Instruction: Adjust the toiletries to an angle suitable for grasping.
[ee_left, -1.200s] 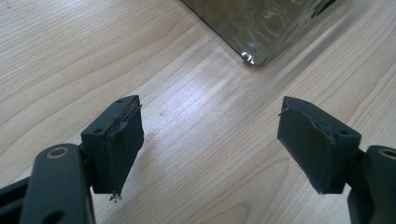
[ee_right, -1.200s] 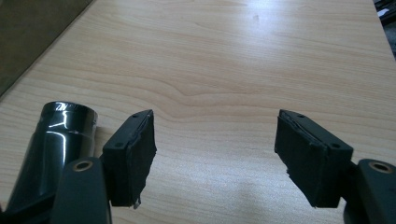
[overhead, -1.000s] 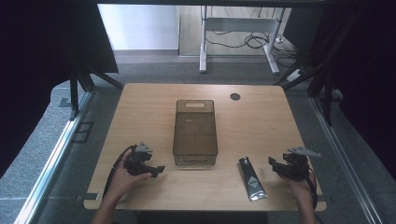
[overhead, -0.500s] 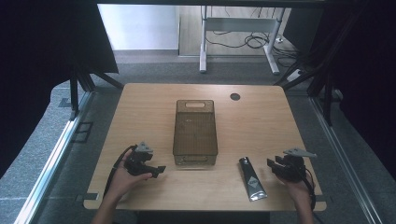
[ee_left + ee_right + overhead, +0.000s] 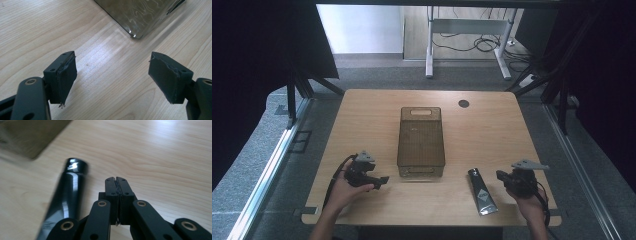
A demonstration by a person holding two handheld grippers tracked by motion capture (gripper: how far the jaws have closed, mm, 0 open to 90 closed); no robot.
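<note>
Right gripper [image 5: 116, 179]: jaws had just been closing and met pad to pad, nothing between them.
Glossy black tube with a cap [image 5: 482, 191]: lay on the light wooden table [image 5: 492, 125], near edge, just left of that gripper, untouched.
Left gripper [image 5: 112, 72]: spread wide, empty, near the smoky transparent plastic bin [image 5: 421, 135].
Meaning: no grasp yet; likely a test clench.

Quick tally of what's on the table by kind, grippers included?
Smoky see-through bin: 1
Dark tube: 1
Grippers: 2, left gripper open, right gripper shut on nothing
Total: 4
</note>
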